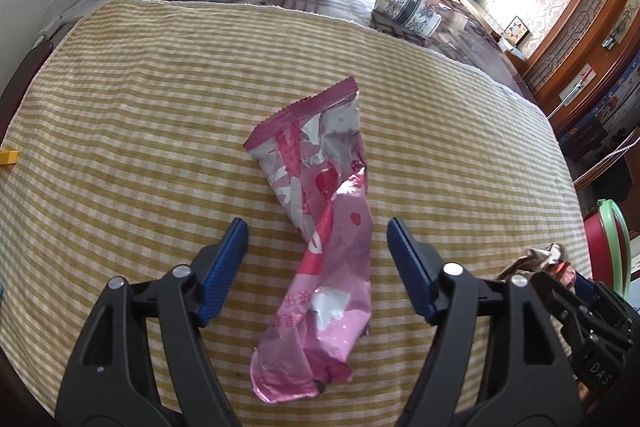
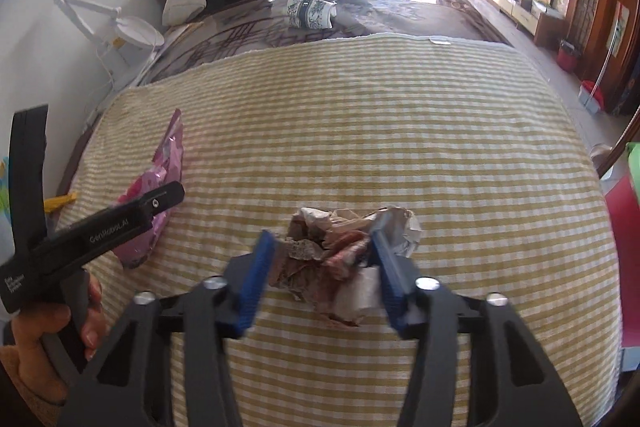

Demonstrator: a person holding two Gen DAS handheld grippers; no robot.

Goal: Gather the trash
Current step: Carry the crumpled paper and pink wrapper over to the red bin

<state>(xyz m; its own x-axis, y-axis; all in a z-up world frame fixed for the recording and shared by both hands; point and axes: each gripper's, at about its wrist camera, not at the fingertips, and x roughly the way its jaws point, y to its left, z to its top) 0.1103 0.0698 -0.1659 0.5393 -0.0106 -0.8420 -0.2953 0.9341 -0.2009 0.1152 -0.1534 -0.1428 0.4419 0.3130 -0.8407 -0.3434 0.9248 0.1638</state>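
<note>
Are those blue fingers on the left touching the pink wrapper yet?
Apart. The left wrist view shows checked cloth between the pink wrapper and each blue pad.

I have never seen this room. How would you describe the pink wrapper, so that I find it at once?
Look at the yellow checked cloth that covers the near part of the table. The pink wrapper lies flat near its middle, between the open fingers of the left tool. Unlike the crumpled brown and white ball of paper beside it, it is long, shiny and twisted.
</note>
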